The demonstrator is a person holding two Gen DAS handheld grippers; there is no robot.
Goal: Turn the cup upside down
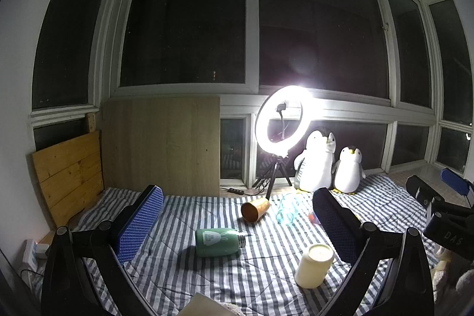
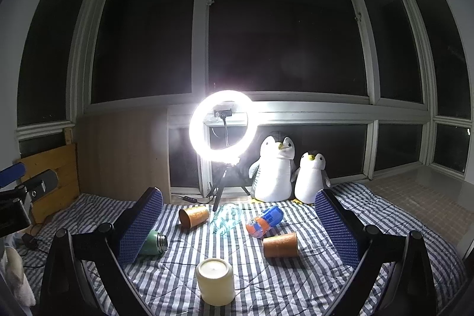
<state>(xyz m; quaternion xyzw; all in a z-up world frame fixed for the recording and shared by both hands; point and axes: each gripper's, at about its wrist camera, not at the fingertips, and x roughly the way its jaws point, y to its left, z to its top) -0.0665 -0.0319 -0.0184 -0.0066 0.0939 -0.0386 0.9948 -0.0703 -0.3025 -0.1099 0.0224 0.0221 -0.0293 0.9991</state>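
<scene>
**Both claws spread, cups lying on their sides on the bed**

Left wrist view: the left claw is spread wide and holds nothing. Just ahead of it, between its fingers, a green flask lies on its side on the striped bed cover. Farther ahead and slightly right lies a brown cup, tipped over with its mouth facing back toward the claw. A cream cup stands close to the right finger; whether it is mouth up or base up I cannot tell. Beyond the cups stand a ring light and two plush penguins. The right claw's body shows at the far right edge.

Right wrist view: the right claw is also spread and empty. The cream cup stands nearest, low between the fingers. A second brown cup lies on its side ahead and a little right; the first brown cup lies farther ahead and left. A clear crumpled bottle and an orange-and-blue bottle lie between them.

The second brown cup looks the easiest target for the right claw. To do it well, I would close across the cup's middle, lift clear of the soft cover, rotate until the mouth faces down, and set it on a flat patch away from the bottles, since the quilt may let it tip.
</scene>
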